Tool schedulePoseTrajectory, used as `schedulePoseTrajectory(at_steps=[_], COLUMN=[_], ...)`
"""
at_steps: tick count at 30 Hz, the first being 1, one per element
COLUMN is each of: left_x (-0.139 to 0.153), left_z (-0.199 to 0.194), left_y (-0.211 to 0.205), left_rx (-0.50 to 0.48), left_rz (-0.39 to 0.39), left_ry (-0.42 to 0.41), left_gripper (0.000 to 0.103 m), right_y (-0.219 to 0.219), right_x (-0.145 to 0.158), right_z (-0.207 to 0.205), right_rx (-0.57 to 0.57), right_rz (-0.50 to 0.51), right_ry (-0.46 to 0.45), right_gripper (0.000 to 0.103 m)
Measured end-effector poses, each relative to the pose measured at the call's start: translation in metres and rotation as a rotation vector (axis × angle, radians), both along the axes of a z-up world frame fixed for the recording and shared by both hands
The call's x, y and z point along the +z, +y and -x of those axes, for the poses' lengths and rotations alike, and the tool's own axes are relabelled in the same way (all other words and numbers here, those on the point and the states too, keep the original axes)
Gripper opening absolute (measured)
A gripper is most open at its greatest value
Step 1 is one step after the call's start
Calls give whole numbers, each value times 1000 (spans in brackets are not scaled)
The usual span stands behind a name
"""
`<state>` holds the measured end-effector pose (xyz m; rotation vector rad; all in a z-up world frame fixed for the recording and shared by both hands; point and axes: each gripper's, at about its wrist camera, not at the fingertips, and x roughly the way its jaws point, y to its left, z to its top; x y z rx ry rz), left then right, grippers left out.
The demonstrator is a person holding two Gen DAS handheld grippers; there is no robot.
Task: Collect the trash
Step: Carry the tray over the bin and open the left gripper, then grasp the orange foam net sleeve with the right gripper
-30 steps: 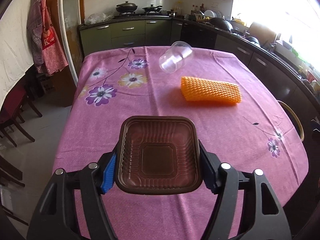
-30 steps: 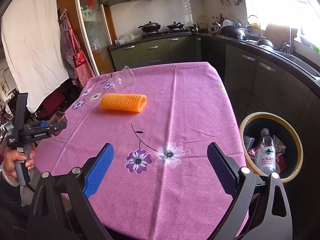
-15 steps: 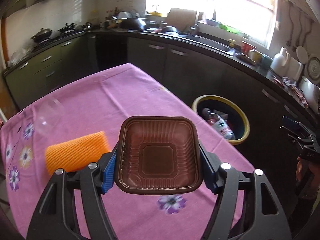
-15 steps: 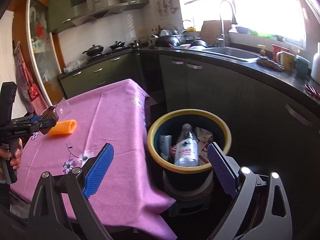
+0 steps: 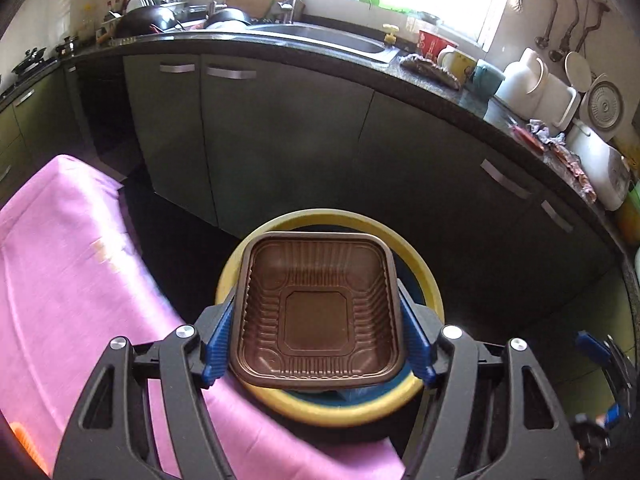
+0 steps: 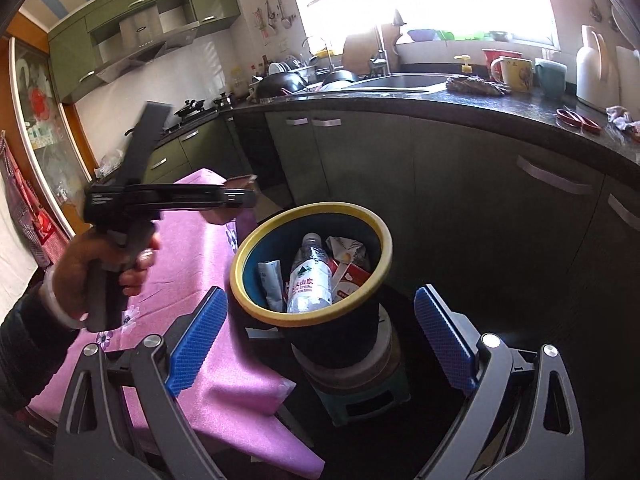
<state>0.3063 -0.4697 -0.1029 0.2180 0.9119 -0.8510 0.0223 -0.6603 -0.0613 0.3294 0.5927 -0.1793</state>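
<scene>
Brown tray [image 5: 318,312] in level left tool [image 5: 318,334]

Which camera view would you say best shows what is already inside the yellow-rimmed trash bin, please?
The right wrist view: it looks into the trash bin, showing a water bottle and cartons. In the left wrist view, the brown tray in the left gripper hides all but the rim.
</scene>
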Motion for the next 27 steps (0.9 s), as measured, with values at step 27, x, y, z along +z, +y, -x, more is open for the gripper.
schedulePoseTrajectory(at_steps=[27], left_x=[61], left_z=[75], left_y=[287], left_rx=[317], left_rz=[174], left_ry=[-253], left_gripper=[87], right_y=[117], right_x=[1], right_z=[-77], right_rx=[344], right_rz=[12], right_ry=[54], right_gripper=[94])
